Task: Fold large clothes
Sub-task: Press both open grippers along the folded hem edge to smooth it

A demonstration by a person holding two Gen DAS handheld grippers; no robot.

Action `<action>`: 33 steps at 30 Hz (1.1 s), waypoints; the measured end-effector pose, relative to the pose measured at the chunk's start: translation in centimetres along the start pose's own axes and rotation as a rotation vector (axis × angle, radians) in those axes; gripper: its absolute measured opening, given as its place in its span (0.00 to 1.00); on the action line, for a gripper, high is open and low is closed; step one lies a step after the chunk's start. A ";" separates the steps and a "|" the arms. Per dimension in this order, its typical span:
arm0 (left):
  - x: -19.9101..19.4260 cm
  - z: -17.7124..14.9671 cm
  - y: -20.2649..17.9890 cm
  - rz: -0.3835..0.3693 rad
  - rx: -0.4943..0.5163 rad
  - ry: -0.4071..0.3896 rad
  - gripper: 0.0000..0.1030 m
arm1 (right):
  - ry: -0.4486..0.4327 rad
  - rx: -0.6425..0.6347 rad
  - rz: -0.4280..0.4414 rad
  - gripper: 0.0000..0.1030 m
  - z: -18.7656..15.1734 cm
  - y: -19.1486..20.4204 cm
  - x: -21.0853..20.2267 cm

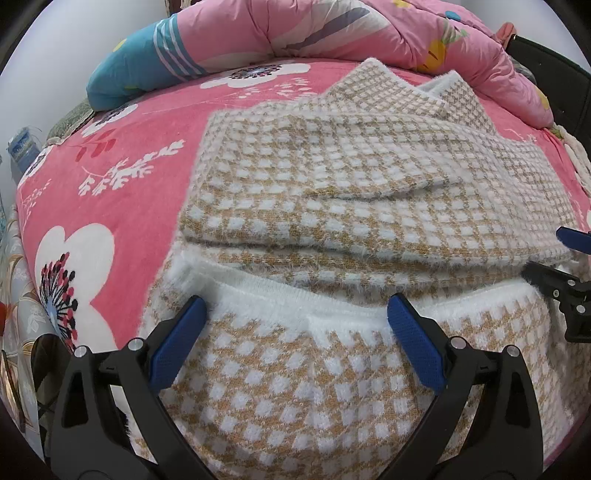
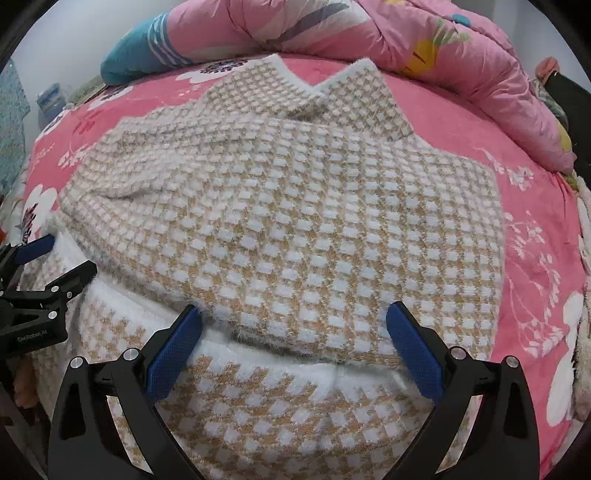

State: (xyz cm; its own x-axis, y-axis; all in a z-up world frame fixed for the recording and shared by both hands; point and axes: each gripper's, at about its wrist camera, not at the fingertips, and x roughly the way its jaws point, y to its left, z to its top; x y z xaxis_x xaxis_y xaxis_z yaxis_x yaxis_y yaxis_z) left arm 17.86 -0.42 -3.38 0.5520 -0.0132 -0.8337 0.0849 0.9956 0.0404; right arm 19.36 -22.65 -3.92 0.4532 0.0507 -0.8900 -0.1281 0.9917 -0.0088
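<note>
Pink floral bedding (image 1: pixel 122 122) carries the checked sweater (image 2: pixel 295 221), sleeves folded in. Both the left gripper (image 1: pixel 297 328) and right gripper (image 2: pixel 293 332) hang spread, empty, over its near white hem (image 1: pixel 280 295). Likely next: pinch 2 hem corners, fold away.

Bare pink bedsheet (image 2: pixel 535 206) free at 3 o'clock & 10 o'clock of sweater (image 2: pixel 295 221); bunched quilt (image 2: pixel 443 44) blocks 12 o'clock, other gripper close alongside.

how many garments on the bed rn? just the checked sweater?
1: the tan-and-white checked sweater, partly folded in the middle of the pink floral bedspread. The bunched pink quilt along the far edge could hide others.
</note>
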 end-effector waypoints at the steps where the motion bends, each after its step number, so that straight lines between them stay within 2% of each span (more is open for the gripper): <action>1: 0.0 0.0 0.1 0.001 0.000 0.000 0.92 | 0.007 0.002 0.002 0.94 0.0 0.0 0.0; 33: 0.2 -0.3 0.0 0.006 0.000 -0.006 0.93 | 0.017 -0.002 -0.009 0.94 0.2 0.1 0.3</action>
State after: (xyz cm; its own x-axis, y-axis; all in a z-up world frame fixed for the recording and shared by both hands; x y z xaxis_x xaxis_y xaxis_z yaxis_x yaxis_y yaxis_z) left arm 17.68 -0.40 -3.69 0.5573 -0.0073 -0.8303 0.0817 0.9956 0.0461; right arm 19.64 -22.47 -4.05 0.4392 0.0396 -0.8975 -0.1260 0.9919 -0.0179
